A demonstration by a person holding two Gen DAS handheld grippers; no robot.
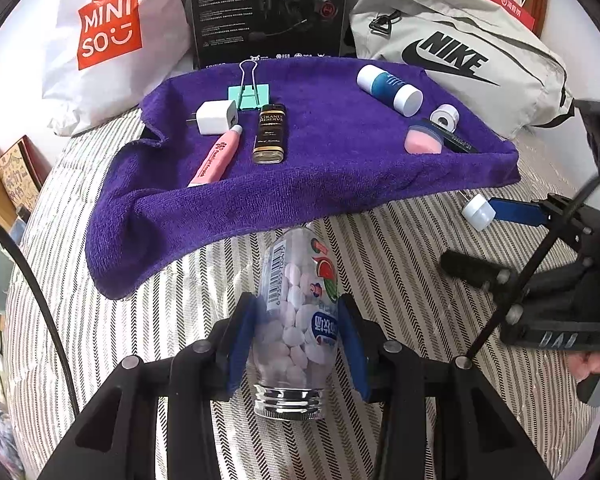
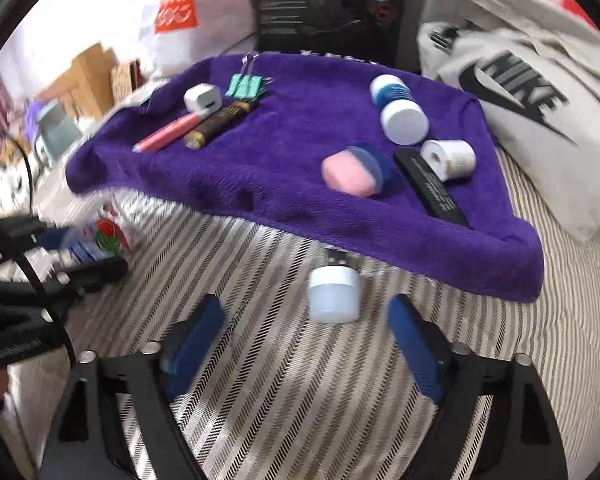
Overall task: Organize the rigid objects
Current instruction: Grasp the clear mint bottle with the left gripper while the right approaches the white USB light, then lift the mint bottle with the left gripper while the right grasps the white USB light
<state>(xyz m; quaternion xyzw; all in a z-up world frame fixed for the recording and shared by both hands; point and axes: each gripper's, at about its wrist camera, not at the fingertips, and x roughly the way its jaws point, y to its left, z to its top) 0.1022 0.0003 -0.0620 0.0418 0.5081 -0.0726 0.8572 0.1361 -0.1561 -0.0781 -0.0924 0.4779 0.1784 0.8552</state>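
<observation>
The left gripper [image 1: 298, 344] clamps the clear candy bottle [image 1: 296, 320], whose long axis points straight ahead toward the purple towel [image 1: 320, 184] just beyond it. The right gripper [image 2: 306, 348], spread wide and holding nothing, faces a small white jar [image 2: 334, 294] on the striped bedding (blurred, so details are unclear).

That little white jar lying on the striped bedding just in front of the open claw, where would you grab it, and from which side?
Across its round body, coming straight in from the near side. The little white jar lies on the striped bedding, apart from the purple towel, and the right claw already stands open around that line, so its fingers could probably close on the curved sides.
</observation>
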